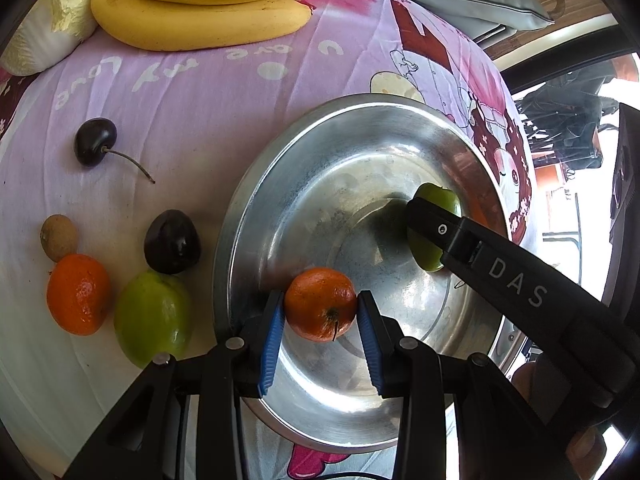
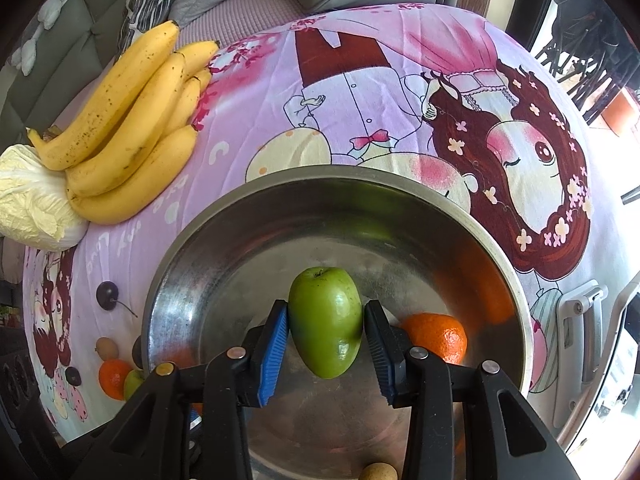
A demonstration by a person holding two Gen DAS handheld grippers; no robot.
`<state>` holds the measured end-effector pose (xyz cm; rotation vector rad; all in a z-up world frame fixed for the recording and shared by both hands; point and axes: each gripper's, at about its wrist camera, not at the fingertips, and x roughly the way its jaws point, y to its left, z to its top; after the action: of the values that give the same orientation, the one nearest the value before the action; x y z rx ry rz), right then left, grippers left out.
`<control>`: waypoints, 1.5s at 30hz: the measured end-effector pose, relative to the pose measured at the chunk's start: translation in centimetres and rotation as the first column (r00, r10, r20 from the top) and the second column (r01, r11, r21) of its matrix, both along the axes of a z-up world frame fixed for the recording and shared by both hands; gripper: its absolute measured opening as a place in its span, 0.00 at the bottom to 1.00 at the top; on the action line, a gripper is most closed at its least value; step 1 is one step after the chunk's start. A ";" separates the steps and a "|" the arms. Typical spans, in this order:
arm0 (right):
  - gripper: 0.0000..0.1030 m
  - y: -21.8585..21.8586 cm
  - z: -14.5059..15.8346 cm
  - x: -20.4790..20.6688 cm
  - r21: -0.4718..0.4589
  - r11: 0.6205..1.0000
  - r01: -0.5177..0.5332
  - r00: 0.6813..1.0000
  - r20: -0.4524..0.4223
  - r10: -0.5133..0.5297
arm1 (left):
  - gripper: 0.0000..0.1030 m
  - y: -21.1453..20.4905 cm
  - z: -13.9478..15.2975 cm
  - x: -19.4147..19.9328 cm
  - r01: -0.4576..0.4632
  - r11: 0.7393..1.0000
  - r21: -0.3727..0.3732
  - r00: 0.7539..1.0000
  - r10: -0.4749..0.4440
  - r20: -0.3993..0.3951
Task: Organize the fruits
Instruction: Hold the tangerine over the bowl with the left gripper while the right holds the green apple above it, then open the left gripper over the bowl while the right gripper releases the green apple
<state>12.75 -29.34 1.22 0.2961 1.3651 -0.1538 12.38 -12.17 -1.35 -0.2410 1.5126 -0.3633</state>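
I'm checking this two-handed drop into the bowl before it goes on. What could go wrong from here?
1. Both grippers work over the same steel bowl: the right gripper with its green fruit sits close to the left gripper, so they could bump.
2. The tangerine is pinched only at its sides; released there, it may roll on the smooth metal.
3. The loose fruits by the rim, such as the dark plum, could get nudged.

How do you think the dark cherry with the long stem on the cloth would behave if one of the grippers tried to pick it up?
The cherry looks small, round and glossy, so it would probably roll on the cloth if nudged and might slip between flat pads. Its thin curved stem seems likely to bend or snap rather than serve as a handle. Being soft fruit, it may bruise under a firm squeeze.
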 end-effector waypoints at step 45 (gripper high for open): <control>0.79 0.6 2.2 0.0 -0.078 0.997 -0.021 0.998 0.064 0.026 | 0.87 8.0 3.0 -0.2 -0.344 0.915 0.211 0.934 0.311 0.174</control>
<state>12.75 -28.74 3.42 0.2185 1.2941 -0.1752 12.20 -4.16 1.67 -0.2692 1.3361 0.0712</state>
